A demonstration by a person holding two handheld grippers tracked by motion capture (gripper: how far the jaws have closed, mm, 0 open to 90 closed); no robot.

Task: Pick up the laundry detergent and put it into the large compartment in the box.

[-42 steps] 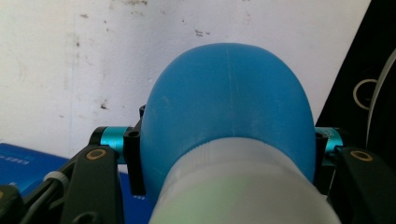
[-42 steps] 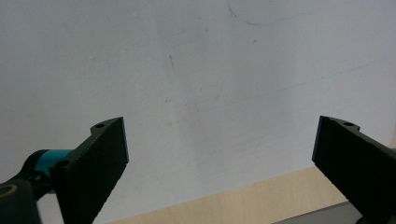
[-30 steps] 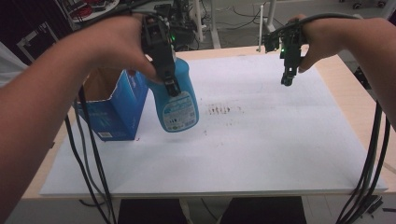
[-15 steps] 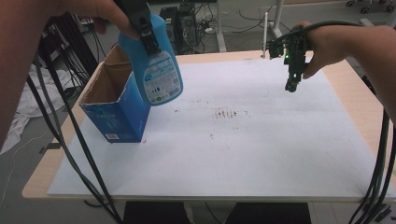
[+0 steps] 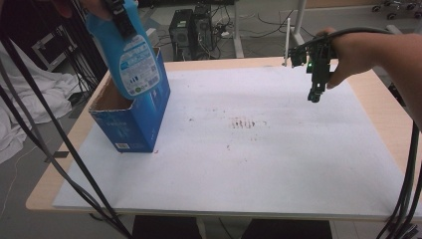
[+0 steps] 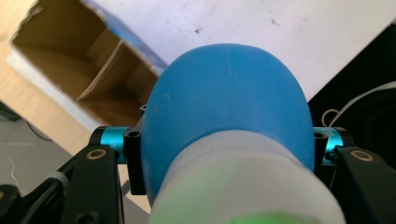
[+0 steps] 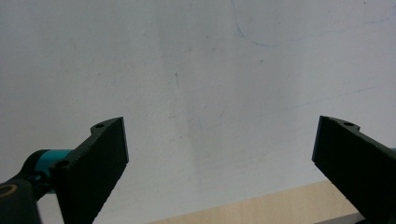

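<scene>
Box (image 5: 133, 117): blue cardboard, open top, brown inside, on the table's left.
Bottle (image 5: 128, 50): smooth blue plastic, rounded, labelled, tilted above the box.
Left gripper (image 6: 224, 149): jaws clamped on bottle.
Sheet (image 5: 259, 159): white, faintly stained.
Right gripper (image 5: 314, 94): jaws wide apart, empty.

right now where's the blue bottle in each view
High view: blue bottle at upper left, hanging tilted over the open blue box.
Left gripper view: it sits centre frame, clamped in the left gripper.
Right gripper view: not in it.
Shared landmark: the white sheet on the table.
</scene>
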